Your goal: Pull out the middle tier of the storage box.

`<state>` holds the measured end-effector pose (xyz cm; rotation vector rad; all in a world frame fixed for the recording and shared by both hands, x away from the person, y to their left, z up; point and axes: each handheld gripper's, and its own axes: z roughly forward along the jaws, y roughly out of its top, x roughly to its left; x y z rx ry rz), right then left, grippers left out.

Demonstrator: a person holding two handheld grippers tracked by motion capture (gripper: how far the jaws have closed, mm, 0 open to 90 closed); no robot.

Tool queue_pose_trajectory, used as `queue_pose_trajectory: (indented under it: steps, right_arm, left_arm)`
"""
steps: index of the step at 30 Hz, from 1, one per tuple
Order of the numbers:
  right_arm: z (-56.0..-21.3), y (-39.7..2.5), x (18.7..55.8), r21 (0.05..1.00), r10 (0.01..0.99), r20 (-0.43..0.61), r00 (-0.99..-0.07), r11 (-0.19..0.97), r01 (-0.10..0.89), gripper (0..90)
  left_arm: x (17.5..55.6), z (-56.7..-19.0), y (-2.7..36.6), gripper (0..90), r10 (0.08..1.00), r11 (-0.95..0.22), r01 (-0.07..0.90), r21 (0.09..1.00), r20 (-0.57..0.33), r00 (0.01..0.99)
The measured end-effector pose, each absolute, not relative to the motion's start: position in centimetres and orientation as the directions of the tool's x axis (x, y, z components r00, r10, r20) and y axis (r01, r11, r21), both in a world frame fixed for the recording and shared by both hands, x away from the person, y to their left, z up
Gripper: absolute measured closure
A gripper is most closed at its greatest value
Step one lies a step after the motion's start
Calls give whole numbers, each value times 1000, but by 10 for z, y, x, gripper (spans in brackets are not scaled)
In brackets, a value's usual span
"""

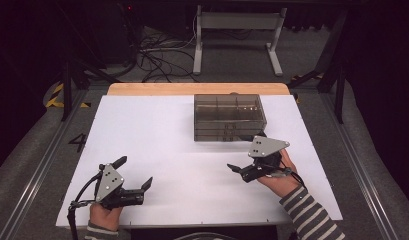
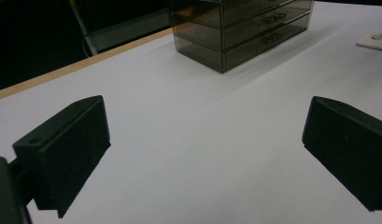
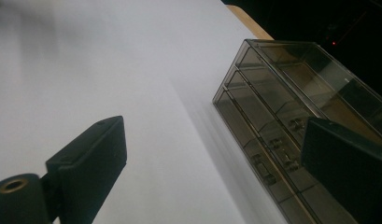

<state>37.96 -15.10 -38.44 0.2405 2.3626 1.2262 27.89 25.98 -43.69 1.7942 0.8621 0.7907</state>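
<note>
A smoky see-through drawer box (image 1: 229, 117) stands on the white tabletop (image 1: 167, 130), right of centre toward the far edge; its drawers look closed. My left gripper (image 1: 135, 171) is held low near the front left, jaws wide apart and nothing between them. In the left gripper view the box (image 2: 244, 28) sits far ahead of the open left gripper (image 2: 205, 149). My right gripper (image 1: 247, 151) hovers just in front of the box's right end, also open and holding nothing. The right gripper view shows the drawer fronts (image 3: 272, 154) with small handles close beside the right gripper (image 3: 212, 172).
A wooden strip (image 1: 197, 89) runs along the table's far edge. Beyond it are a white metal frame (image 1: 237, 30) and loose cables (image 1: 157, 60) on the floor. A small pale flat thing (image 2: 373, 42) lies at the right edge of the left gripper view.
</note>
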Motion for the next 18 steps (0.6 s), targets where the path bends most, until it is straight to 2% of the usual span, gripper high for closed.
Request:
queue_pose_trajectory:
  steps: [4, 7, 10, 17, 18]
  right_arm:
    - [-384, -150, 379, 798, 351, -334, -875, 600, -64, 104]
    - [-385, -149, 377, 788, 355, -367, -860, 609, -85, 66]
    - [-385, -148, 376, 781, 351, -384, -854, 616, -98, 66]
    - [-383, -145, 375, 748, 329, -449, -831, 648, -147, 107]
    - [-382, -145, 372, 738, 318, -479, -818, 651, -179, 131]
  left_arm:
    - [279, -437, 260, 16, 830, -292, 208, 934, 139, 541]
    - [279, -437, 260, 16, 830, -291, 209, 933, 138, 541]
    - [279, -437, 259, 16, 829, -293, 210, 933, 138, 542]
    - [279, -437, 259, 16, 829, -294, 211, 932, 139, 542]
    - [280, -437, 259, 16, 828, -297, 210, 932, 142, 542]
